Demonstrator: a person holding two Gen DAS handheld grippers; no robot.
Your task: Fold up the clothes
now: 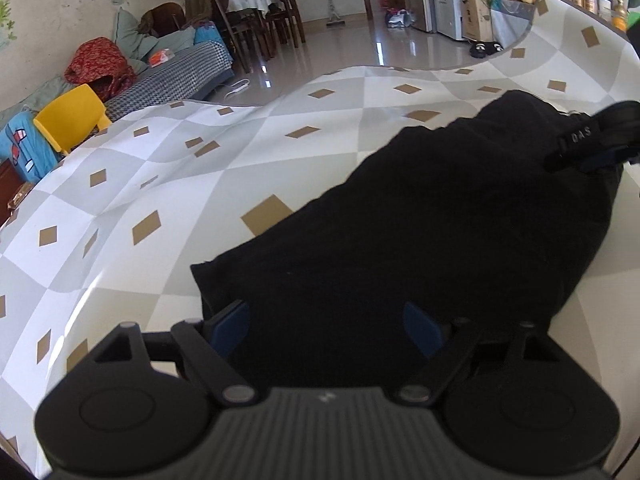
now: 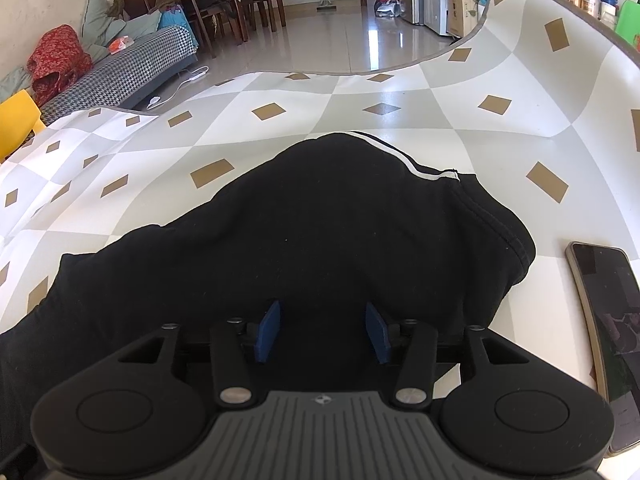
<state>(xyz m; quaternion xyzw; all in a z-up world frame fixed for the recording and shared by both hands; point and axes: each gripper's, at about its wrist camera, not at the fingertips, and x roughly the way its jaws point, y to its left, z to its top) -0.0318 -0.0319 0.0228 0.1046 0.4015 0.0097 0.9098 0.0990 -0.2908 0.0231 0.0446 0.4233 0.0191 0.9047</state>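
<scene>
One black garment lies lengthwise across the checkered tablecloth.

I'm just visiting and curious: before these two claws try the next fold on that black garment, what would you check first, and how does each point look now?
1. Left gripper open over the black garment: ok.
2. Right gripper open over the cloth: ok.
3. Cloth actually pinched by either: not ok, neither grips yet.
4. Garment lying flat: not ok, it is bunched.
5. Phone apart from the garment: ok, but near its edge.
6. Tablecloth smooth: not ok, it ripples.
</scene>
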